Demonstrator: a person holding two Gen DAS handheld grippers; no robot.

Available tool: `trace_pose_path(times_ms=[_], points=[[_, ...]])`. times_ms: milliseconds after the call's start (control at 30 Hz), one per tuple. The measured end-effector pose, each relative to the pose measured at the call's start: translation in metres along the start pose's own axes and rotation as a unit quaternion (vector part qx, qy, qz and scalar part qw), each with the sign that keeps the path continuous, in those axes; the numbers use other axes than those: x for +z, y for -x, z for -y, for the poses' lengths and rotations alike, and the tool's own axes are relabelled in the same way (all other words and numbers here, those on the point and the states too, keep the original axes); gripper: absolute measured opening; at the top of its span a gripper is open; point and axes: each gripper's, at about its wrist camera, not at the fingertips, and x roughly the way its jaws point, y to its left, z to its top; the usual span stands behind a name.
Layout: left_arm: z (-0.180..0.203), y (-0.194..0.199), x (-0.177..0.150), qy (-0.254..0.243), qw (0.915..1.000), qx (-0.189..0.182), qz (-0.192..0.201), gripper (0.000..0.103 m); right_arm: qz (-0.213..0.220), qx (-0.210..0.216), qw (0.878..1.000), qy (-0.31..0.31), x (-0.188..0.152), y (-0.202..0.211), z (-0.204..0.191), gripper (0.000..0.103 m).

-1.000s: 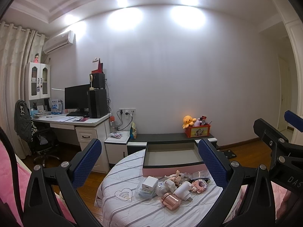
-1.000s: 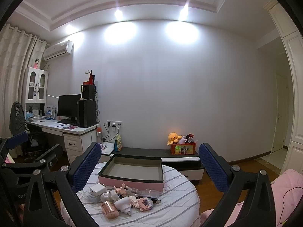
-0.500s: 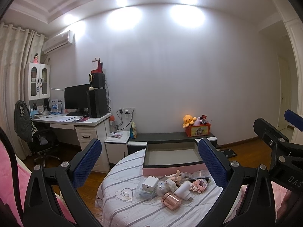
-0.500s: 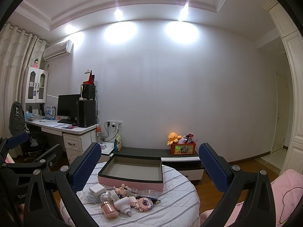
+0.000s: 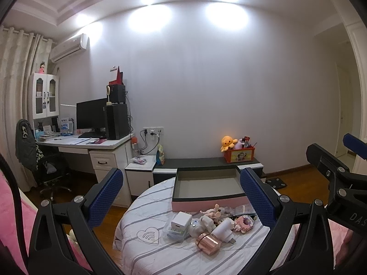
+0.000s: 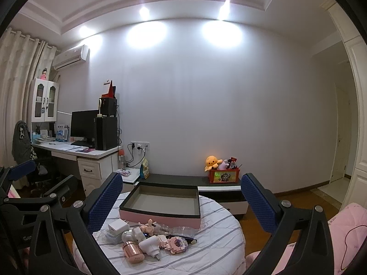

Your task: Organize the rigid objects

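A pink box with a dark rim lies open and empty on the far part of a round striped table. In front of it lies a heap of small items: a white charger cube, a rose-gold cylinder, a white plug, a pink block toy and a small doll figure. My left gripper and my right gripper both hover open, well back from the table, holding nothing.
A white desk with a monitor and speakers stands at the left with an office chair. A low dark cabinet against the wall carries a red toy box. Pink bedding lies at the right.
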Motion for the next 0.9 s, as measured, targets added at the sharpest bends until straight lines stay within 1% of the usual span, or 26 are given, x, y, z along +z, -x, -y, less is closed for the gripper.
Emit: trace_pose_path(times_ms=[133,233,367,433,467,567,667,767,800,900], points=[[0.001,-0.011,-0.007,-0.001,0.9999,-0.010,-0.001,0.103,-0.001,0.000,1.000,0.000,-0.004,-0.007,0.000,0.103],[0.001,-0.024,-0.018,0.001,0.9995,-0.027,-0.014,0.103,-0.005,0.010,1.000,-0.002,-0.012,-0.013,0.003,0.103],[0.004,-0.051,-0.046,-0.001,0.9978,-0.037,-0.056,0.103,-0.031,0.025,0.999,0.000,-0.031,-0.032,0.005,0.103],[0.006,-0.066,-0.066,0.001,0.9952,-0.041,-0.089,0.103,-0.054,0.032,0.998,0.006,-0.048,-0.046,0.005,0.103],[0.007,-0.075,-0.076,0.003,0.9929,-0.045,-0.110,0.103,-0.064,0.033,0.997,0.006,-0.055,-0.052,0.005,0.103],[0.009,-0.101,-0.109,0.015,0.9825,-0.064,-0.174,0.103,-0.102,0.042,0.994,0.009,-0.085,-0.074,0.008,0.103],[0.014,-0.124,-0.142,0.020,0.9710,-0.067,-0.228,0.103,-0.153,0.047,0.987,0.006,-0.119,-0.098,0.013,0.103],[0.022,-0.143,-0.163,0.022,0.9603,-0.077,-0.267,0.103,-0.192,0.052,0.980,-0.007,-0.143,-0.114,0.019,0.103],[0.024,-0.148,-0.167,0.022,0.9583,-0.077,-0.274,0.103,-0.208,0.057,0.976,-0.013,-0.152,-0.121,0.023,0.103],[0.029,-0.162,-0.175,0.024,0.9551,-0.066,-0.288,0.103,-0.230,0.061,0.971,-0.021,-0.168,-0.134,0.031,0.103]])
